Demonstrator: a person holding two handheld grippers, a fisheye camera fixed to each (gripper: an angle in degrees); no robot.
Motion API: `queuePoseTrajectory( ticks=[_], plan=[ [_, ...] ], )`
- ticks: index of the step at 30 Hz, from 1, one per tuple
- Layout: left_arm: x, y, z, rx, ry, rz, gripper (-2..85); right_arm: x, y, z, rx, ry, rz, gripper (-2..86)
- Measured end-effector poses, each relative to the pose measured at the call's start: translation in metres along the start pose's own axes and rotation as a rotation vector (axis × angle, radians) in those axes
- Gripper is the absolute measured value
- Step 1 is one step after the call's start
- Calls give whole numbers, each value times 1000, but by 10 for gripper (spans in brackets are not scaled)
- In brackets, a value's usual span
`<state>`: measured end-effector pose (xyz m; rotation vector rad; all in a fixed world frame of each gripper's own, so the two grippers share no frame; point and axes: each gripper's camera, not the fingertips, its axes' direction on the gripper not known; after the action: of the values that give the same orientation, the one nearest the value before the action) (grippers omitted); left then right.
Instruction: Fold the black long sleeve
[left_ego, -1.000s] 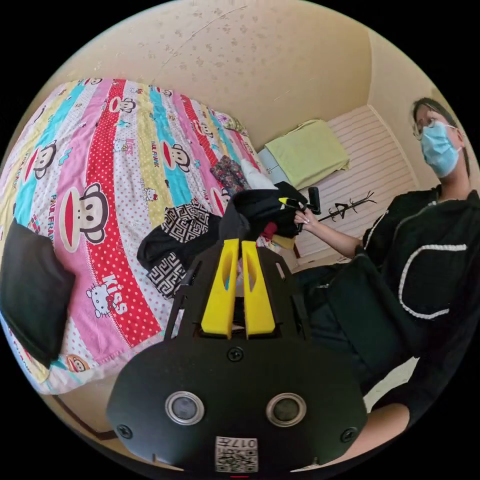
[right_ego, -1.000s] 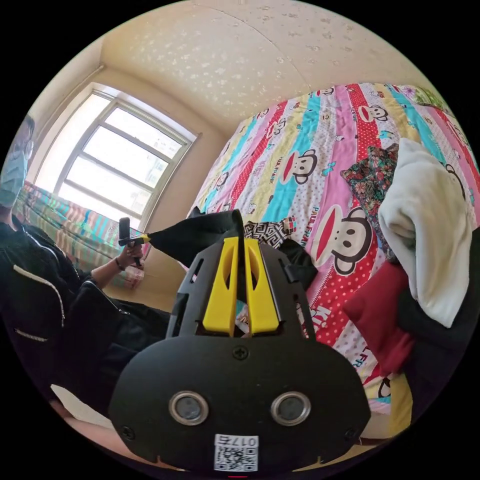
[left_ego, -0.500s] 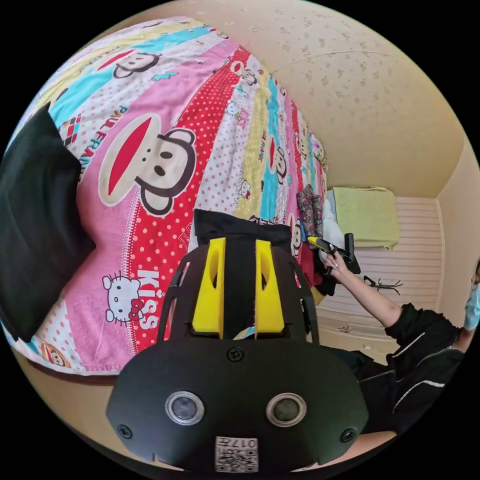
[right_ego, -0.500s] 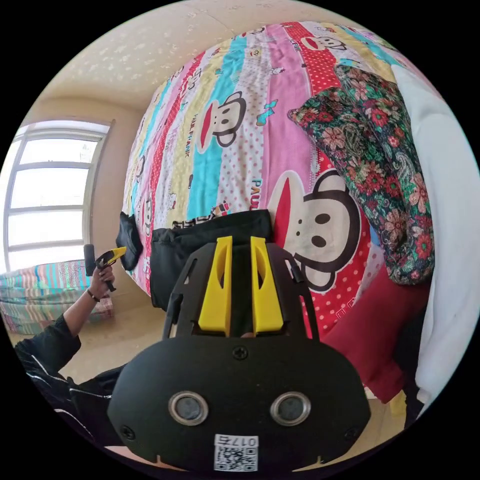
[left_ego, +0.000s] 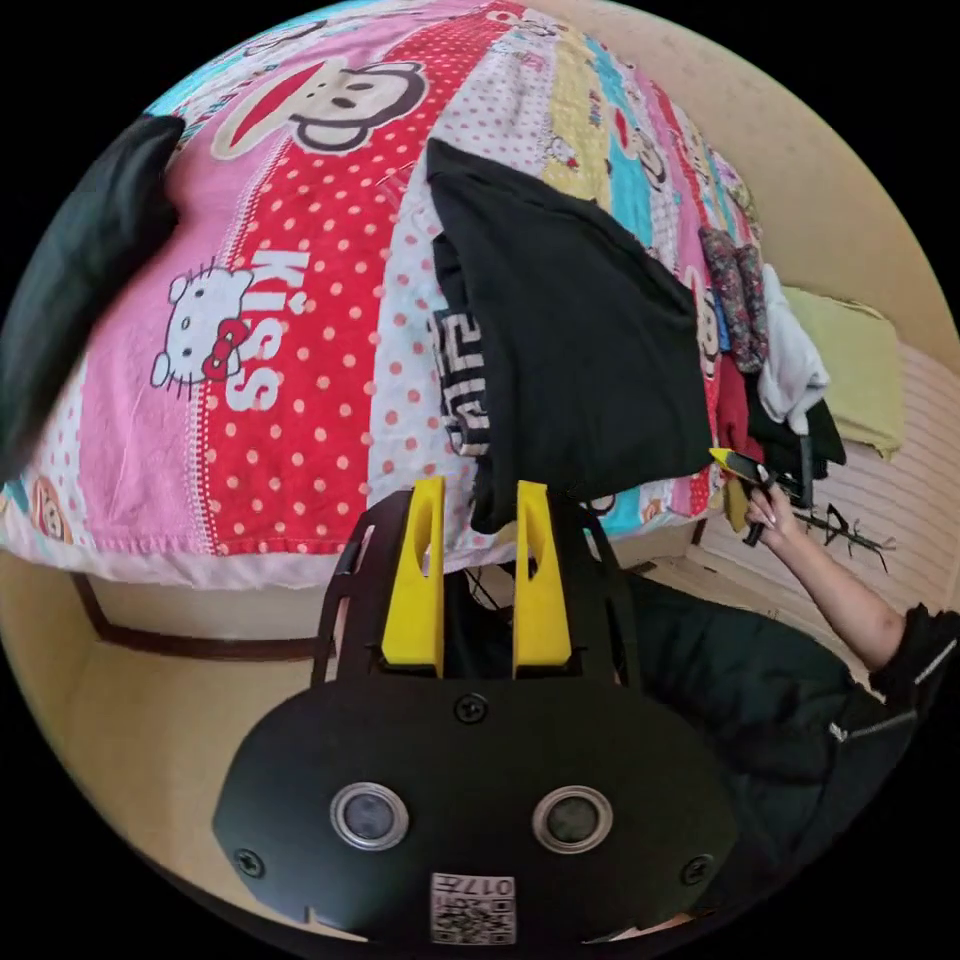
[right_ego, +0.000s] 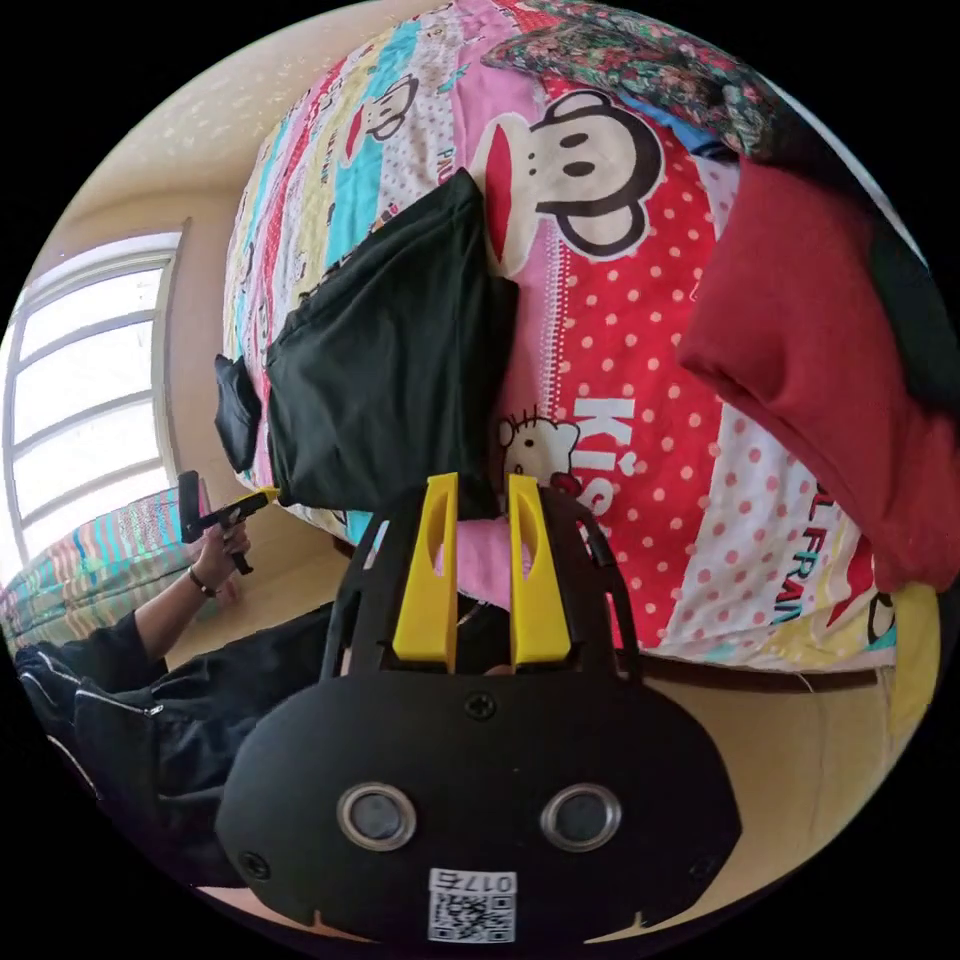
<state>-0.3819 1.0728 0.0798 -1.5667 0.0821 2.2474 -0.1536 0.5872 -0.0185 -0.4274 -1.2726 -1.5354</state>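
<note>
The black long sleeve (left_ego: 580, 340) lies spread flat on the bed near its front edge, over a black-and-white patterned garment (left_ego: 462, 385). My left gripper (left_ego: 478, 490) is open, and one lower corner of the black garment sits loosely between its yellow jaws. My right gripper (right_ego: 482, 485) is open too, with the garment's other lower corner (right_ego: 470, 480) at its tips. The spread black long sleeve (right_ego: 390, 370) also faces the right gripper view. Each view catches the opposite gripper in a hand at the far corner: the right gripper (left_ego: 745, 465) and the left gripper (right_ego: 235, 507).
The bed has a bright striped cartoon cover (left_ego: 300, 330). A black cushion (left_ego: 85, 270) lies at one end. A red garment (right_ego: 820, 340), a floral cloth (left_ego: 735, 290) and a white cloth (left_ego: 795, 360) are piled at the other. The person's dark clothes (left_ego: 760, 690) are below the bed edge.
A second ago both grippers were shut on the black garment, held up in the air. Now it lies flat on the bed and both sets of jaws have opened.
</note>
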Motion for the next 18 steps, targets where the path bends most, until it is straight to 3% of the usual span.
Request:
queuePoseTrajectory(
  ticks=[3, 7, 11, 15, 18],
  plan=[
    [-3, -4, 10, -24, -50, -110, 36, -7, -11, 20, -45, 140, 40, 44],
    [12, -1, 1, -15, -137, -44, 24, -28, -29, 34, -111, 341, -39, 40],
    [-2, 21, -15, 20, -29, -57, 77, -35, -33, 30, -82, 328, -79, 57],
    [-47, 46, -29, 145, 271, -194, 126, -31, -23, 5, 76, 254, -34, 77],
    [-66, 48, -20, 136, 273, -238, 131, -34, -17, 4, 98, 253, -59, 81]
  ],
)
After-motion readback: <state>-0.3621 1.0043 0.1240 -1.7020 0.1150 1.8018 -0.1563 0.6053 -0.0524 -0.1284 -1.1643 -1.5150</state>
